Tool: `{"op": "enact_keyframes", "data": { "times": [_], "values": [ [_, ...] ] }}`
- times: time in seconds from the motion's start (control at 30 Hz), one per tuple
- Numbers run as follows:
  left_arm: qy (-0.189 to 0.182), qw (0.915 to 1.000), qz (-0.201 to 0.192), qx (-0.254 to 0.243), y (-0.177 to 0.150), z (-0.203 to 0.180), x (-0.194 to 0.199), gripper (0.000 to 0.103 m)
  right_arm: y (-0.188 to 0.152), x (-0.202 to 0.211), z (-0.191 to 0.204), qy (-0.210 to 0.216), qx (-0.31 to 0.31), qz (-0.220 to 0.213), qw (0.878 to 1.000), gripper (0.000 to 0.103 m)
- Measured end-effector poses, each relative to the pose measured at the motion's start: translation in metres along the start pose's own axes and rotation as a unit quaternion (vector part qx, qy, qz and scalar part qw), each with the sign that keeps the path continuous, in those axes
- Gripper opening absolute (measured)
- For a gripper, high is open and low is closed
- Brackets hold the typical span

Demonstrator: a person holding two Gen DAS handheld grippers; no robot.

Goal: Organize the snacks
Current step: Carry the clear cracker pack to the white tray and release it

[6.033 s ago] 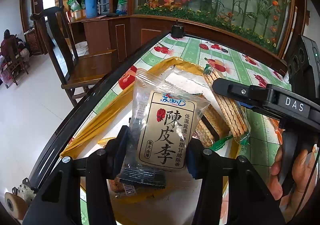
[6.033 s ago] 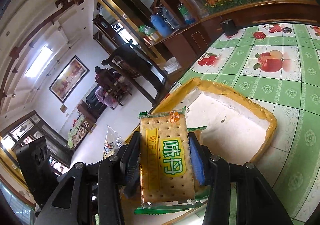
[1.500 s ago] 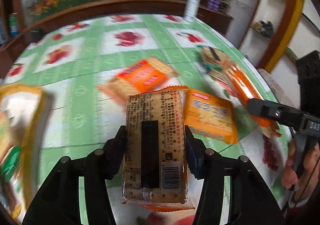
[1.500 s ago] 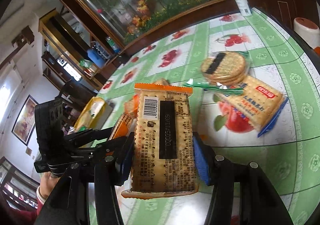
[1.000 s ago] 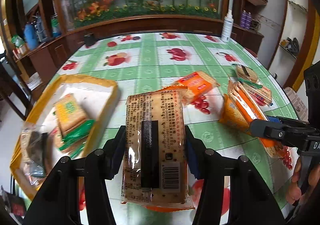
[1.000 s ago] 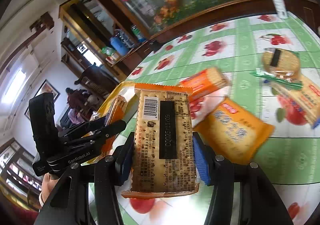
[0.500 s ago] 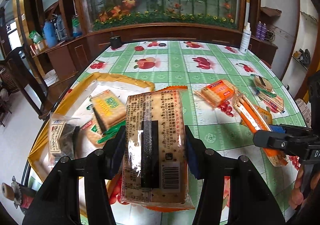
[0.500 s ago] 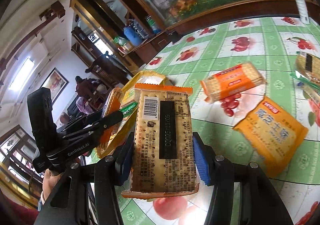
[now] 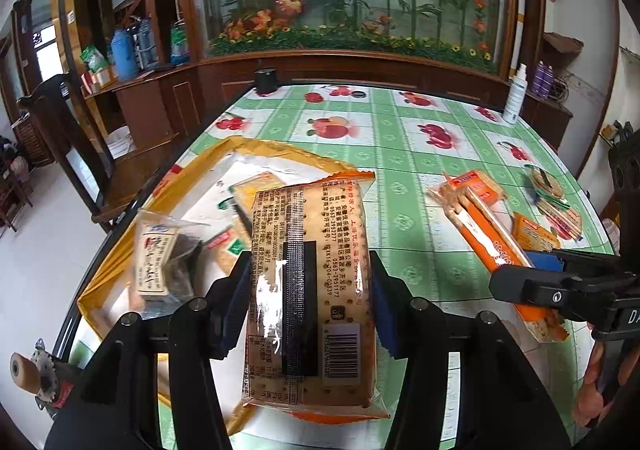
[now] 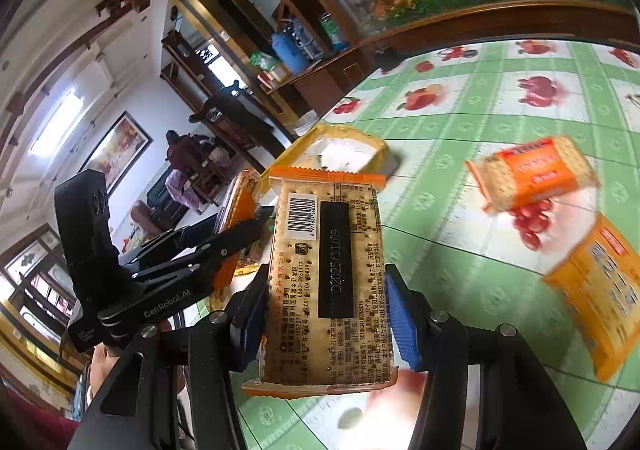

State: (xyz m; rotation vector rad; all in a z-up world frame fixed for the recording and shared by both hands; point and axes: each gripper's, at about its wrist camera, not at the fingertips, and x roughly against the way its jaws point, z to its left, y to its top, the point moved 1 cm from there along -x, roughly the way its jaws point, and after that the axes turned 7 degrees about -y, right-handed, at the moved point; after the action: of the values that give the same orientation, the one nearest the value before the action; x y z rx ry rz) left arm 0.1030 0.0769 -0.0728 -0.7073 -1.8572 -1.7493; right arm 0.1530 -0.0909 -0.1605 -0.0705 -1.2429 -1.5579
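Observation:
My left gripper (image 9: 308, 302) is shut on an orange-edged cracker packet (image 9: 308, 290), held above the near side of the yellow tray (image 9: 256, 147). The tray holds a plum candy bag (image 9: 154, 262) and green-label cracker packets (image 9: 256, 189). My right gripper (image 10: 326, 314) is shut on a second, alike cracker packet (image 10: 326, 282), held over the table right of the tray (image 10: 360, 137). The right gripper shows edge-on in the left wrist view (image 9: 560, 286) with its packet (image 9: 496, 242). The left gripper shows in the right wrist view (image 10: 240, 234).
Loose snacks lie on the green fruit-print tablecloth (image 9: 400, 137): an orange cracker packet (image 10: 532, 173), a yellow-orange packet (image 10: 600, 290), round biscuits (image 9: 546, 181). A white bottle (image 9: 514, 93) stands at the far right edge. A wooden chair (image 9: 72, 137) stands left of the table.
Both grippers have swung left toward the tray, each still holding its cracker packet. The tray has come nearer under the left gripper.

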Motion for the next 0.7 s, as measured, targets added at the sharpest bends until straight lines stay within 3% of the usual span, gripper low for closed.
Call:
{"op": "enact_keyframes", "data": {
  "times": [0.37,0.7],
  "values": [
    [0.019,0.9993,-0.004,0.032,-0.003,0.035,0.003,0.052,0.023,-0.033,0.036,0.018,0.034,0.014,0.999,0.055],
    [0.013,0.9956,0.011,0.092,-0.008,0.075,-0.009,0.052,0.059,-0.076,0.051,0.013,0.049,0.028,0.998,0.055]
  ]
}}
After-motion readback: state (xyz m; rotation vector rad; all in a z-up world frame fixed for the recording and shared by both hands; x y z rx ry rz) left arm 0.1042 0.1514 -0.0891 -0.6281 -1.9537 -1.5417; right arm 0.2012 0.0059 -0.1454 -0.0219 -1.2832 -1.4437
